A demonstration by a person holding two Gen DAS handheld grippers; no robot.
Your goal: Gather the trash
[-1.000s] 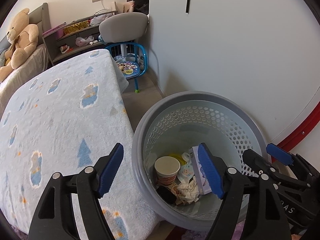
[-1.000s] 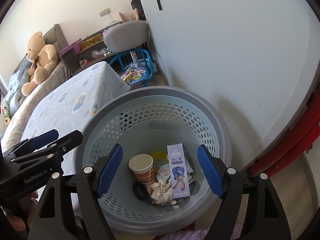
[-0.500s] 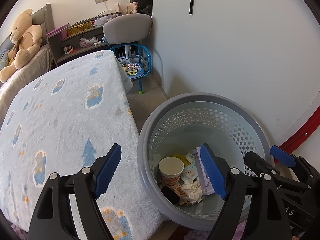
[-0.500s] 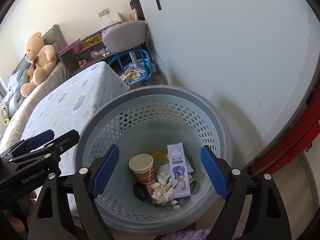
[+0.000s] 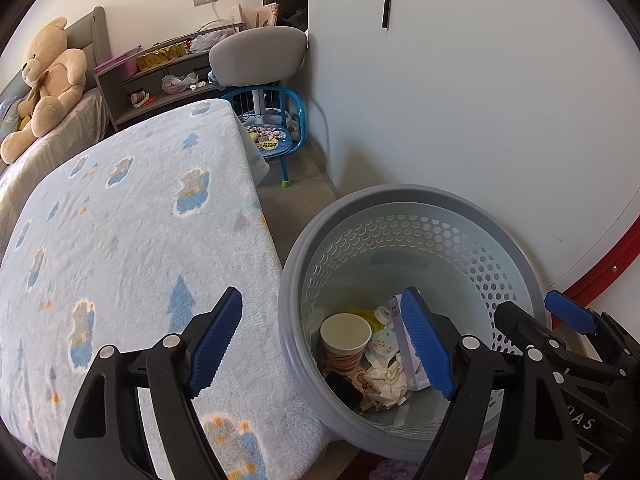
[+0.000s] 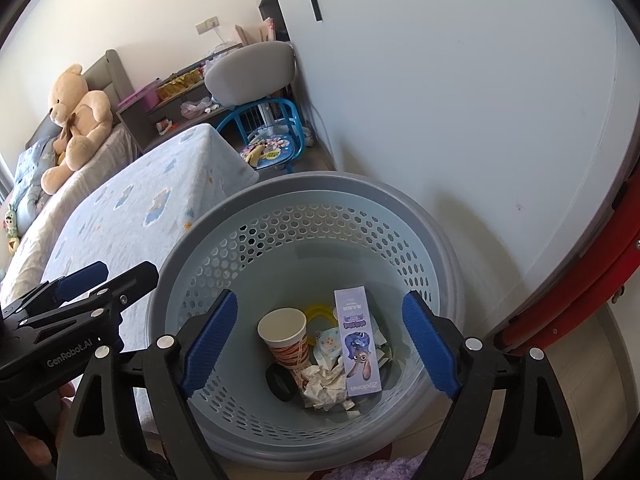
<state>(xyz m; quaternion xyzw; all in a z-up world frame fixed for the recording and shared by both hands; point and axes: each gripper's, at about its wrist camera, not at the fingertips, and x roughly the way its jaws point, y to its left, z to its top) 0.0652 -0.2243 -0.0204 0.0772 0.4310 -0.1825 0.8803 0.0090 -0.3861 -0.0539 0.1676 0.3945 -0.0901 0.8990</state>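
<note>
Both grippers [image 5: 322, 344] [image 6: 320, 338] — jaws apart, empty

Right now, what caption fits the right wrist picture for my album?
Open right gripper above the gray basket holding a paper cup, purple box and crumpled paper.

One round grey perforated plastic basket [image 6: 308, 196] is seen. Inside it are counted one white paper cup with brown stripes [image 6: 286, 334], one tall lilac cardboard box printed with a cartoon rabbit [image 6: 358, 344], one yellow plastic ring [image 6: 318, 314], one small black object [image 6: 280, 382], one pale blue printed packet [image 6: 328, 340] and one heap of crumpled white paper [image 6: 324, 386]. One beige plush teddy bear [image 5: 48, 80], one small blue metal-framed chair [image 5: 276, 136] and one grey padded seat back [image 5: 256, 54] are counted beyond it.
</note>
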